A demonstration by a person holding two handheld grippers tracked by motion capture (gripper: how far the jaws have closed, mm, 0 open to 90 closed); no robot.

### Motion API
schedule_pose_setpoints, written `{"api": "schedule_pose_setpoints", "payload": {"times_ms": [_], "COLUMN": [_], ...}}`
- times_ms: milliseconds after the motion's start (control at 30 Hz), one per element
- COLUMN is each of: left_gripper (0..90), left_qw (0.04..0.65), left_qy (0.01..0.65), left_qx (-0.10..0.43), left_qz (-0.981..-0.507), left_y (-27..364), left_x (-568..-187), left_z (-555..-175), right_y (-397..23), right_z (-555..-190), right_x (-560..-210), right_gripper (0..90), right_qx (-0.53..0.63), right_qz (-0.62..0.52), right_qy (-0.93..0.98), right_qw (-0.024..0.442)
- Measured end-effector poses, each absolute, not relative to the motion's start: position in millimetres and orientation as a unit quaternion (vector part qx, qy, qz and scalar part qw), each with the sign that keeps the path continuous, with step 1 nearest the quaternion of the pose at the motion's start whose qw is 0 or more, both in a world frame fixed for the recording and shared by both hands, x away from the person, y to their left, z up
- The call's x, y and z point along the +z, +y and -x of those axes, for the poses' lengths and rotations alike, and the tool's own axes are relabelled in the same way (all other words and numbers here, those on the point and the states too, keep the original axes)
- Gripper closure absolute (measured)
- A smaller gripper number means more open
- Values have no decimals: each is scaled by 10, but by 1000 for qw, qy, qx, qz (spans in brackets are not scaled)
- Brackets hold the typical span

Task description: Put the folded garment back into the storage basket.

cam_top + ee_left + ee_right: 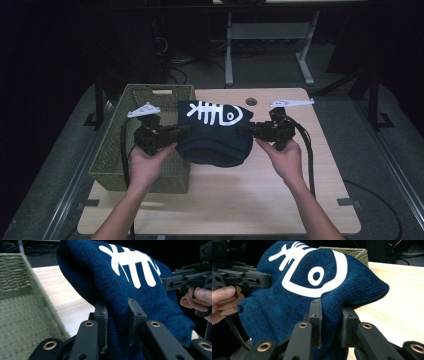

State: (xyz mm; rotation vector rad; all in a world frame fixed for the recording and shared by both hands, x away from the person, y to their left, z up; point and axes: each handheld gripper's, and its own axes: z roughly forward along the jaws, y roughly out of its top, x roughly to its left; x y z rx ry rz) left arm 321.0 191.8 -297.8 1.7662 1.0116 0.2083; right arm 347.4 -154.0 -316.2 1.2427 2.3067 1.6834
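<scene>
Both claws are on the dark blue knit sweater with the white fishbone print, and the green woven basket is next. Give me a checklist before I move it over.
1. Left claw shut on the dark blue knit sweater: ok.
2. Right claw shut on the sweater's opposite side: ok.
3. Sweater lifted off the light wooden table: cannot tell, its lower fold hangs low.
4. Green woven basket open-topped, beside the left claw: ok.
5. Basket contents: cannot tell.

Scene dim overall; surroundings beyond the table [300, 200] fall to near black. Overhead light brightens the tabletop. Gripper views soft: near jaws out of focus, basket [22, 302] blurred.
</scene>
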Motion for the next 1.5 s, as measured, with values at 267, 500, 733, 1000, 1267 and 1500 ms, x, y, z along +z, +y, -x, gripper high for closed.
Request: {"api": "schedule_pose_setpoints", "payload": {"times_ms": [267,500,733,1000,1267,1500], "left_gripper": [732,732,731,727,725,725], "left_qw": [520,520,518,514,518,515], "left_qy": [432,438,444,450,456,460], "left_qx": [85,87,93,96,89,95], "left_qz": [-732,-728,-726,-723,-718,-718], "left_y": [2163,2401,2642,2904,3119,3281], "left_x": [-2975,-2899,-2832,-2851,-2929,-2933], "left_z": [-3235,-3238,-3251,-3261,-3292,-3308], "right_y": [-1285,-1058,-777,-532,-345,-160], "right_z": [-3541,-3606,-3684,-3740,-3770,-3815], "right_x": [-3111,-3048,-2977,-2978,-2988,-2985], "right_gripper": [744,744,744,744,745,744], "right_qx": [536,536,540,541,537,541], "right_qz": [-387,-380,-370,-361,-356,-353], "right_qy": [750,753,756,760,764,764], "right_qw": [15,4,-1,-7,-8,-12]}}
